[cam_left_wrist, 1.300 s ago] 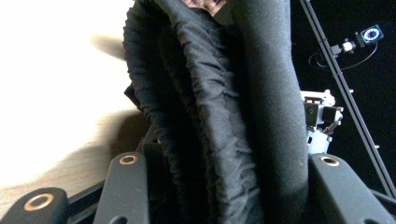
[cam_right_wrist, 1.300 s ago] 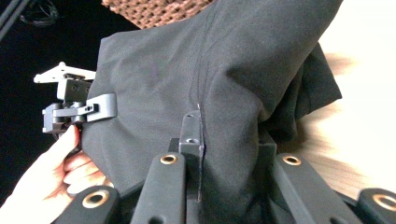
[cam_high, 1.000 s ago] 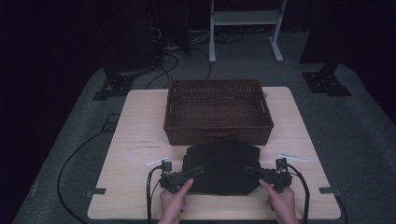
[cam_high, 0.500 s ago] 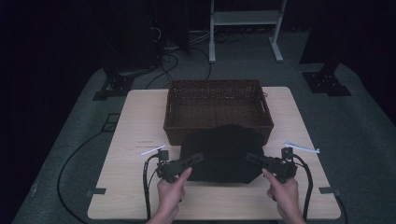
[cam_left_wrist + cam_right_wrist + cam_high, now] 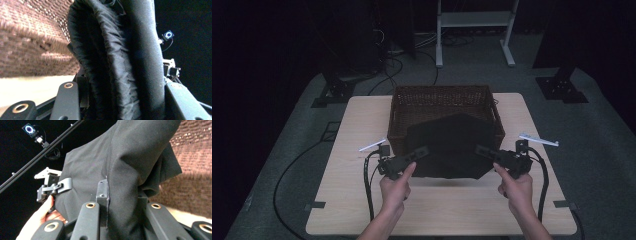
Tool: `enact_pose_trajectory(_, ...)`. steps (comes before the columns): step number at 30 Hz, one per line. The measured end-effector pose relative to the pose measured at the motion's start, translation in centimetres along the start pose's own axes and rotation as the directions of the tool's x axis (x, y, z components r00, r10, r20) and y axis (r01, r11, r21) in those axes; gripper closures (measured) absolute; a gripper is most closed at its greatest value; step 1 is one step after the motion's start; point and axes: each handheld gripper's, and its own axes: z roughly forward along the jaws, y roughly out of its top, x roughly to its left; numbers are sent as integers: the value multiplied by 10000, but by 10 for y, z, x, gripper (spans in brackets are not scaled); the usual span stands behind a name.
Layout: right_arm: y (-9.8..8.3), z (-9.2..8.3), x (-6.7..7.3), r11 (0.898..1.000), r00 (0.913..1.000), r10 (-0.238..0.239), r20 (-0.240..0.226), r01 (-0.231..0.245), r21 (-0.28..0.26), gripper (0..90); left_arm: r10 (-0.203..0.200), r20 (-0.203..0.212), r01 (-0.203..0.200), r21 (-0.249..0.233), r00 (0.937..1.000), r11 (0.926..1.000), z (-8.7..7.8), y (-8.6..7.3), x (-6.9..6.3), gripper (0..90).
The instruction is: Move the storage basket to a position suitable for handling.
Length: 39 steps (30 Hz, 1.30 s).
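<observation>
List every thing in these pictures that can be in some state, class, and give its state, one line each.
black cloth: folded, lifted off the table, held at both sides, partly over the basket's front.
wicker basket: upright, open-topped, on the table.
left gripper: shut on the cloth.
right gripper: shut on the cloth.
table: bare wood around the basket.

- No words, labels, brand marks, numbers or signs can be read anywhere in these pictures.

one basket (image 5: 442,102), one cloth (image 5: 452,145) (black), two grippers.
</observation>
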Motion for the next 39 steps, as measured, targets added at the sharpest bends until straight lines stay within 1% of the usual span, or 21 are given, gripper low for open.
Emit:
enact_pose_trajectory(1, 4, 1, 1, 10000, 10000, -6, -10, 6, -29, 736, 2, -7, -2, -41, 10000, 10000, 1, 3, -1, 507)
enact_pose_trajectory(2, 10, 3, 1, 10000, 10000, -63, 8, 63, -58, 736, 123, -26, -124, -67, 9999, 9999, 3, 9, -3, 506)
enact_pose_trajectory(3, 10, 3, 1, 10000, 10000, -63, 8, 63, -58, 736, 123, -26, -124, -67, 9999, 9999, 3, 9, -3, 506)
enact_pose_trajectory(4, 17, 6, 2, 9998, 9999, -133, 39, 133, -129, 736, 148, -44, -148, -110, 9999, 9998, 4, 13, -4, 506)
enact_pose_trajectory(5, 17, 6, 2, 9998, 9999, -133, 39, 133, -129, 736, 218, -60, -219, -152, 9997, 9996, 5, 16, -5, 506)
enact_pose_trajectory(7, 24, 8, 2, 9996, 9999, -156, 40, 157, -216, 736, 310, -73, -311, -180, 9995, 9994, 7, 23, -7, 506)
enact_pose_trajectory(8, 30, 11, 2, 9995, 9998, -201, 53, 202, -243, 736, 359, -80, -360, -174, 9993, 9992, 8, 27, -7, 505)
enact_pose_trajectory(9, 30, 11, 2, 9995, 9998, -201, 53, 202, -243, 736, 400, -106, -402, -176, 9991, 9990, 9, 30, -8, 505)
enact_pose_trajectory(14, 45, 19, 3, 9988, 9993, -331, 155, 336, -347, 736, 537, -229, -542, -244, 9983, 9982, 13, 45, -9, 506)
enact_pose_trajectory(16, 48, 21, 3, 9987, 9992, -358, 195, 364, -343, 736, 639, -288, -648, -301, 9975, 9974, 14, 51, -9, 506)
enact_pose_trajectory(18, 53, 24, 3, 9982, 9988, -438, 210, 446, -412, 736, 542, -305, -554, -401, 9981, 9977, 17, 56, -8, 506)
enact_pose_trajectory(20, 62, 29, 3, 9980, 9985, -486, 261, 495, -381, 736, 503, -314, -516, -411, 9982, 9978, 18, 61, -5, 506)
enact_pose_trajectory(21, 62, 29, 3, 9980, 9985, -486, 261, 495, -381, 736, 475, -355, -490, -424, 9982, 9979, 19, 64, -4, 506)
enact_pose_trajectory(22, 68, 33, 3, 9980, 9984, -496, 264, 505, -367, 736, 452, -386, -469, -452, 9982, 9979, 20, 67, -4, 506)
enact_pose_trajectory(23, 68, 33, 3, 9980, 9984, -496, 264, 505, -367, 736, 478, -425, -496, -434, 9980, 9978, 21, 71, -3, 506)
enact_pose_trajectory(24, 73, 37, 3, 9980, 9980, -534, 347, 546, -328, 735, 503, -461, -522, -409, 9977, 9978, 21, 74, -3, 506)
enact_pose_trajectory(28, 81, 43, 1, 9979, 9976, -569, 398, 581, -302, 736, 601, -622, -626, -390, 9963, 9973, 25, 88, -4, 506)
enact_pose_trajectory(31, 89, 48, 0, 9974, 9971, -631, 419, 645, -335, 735, 636, -641, -664, -433, 9959, 9968, 28, 97, -2, 506)
enact_pose_trajectory(34, 100, 55, -4, 9976, 9967, -616, 529, 632, -286, 735, 591, -694, -624, -457, 9958, 9970, 33, 105, 1, 505)
enact_pose_trajectory(36, 102, 57, -5, 9976, 9965, -604, 572, 622, -301, 735, 544, -750, -582, -486, 9957, 9971, 36, 110, 4, 505)
enact_pose_trajectory(39, 109, 64, -7, 9972, 9948, -675, 769, 697, -267, 736, 496, -790, -539, -533, 9956, 9971, 41, 117, 9, 506)
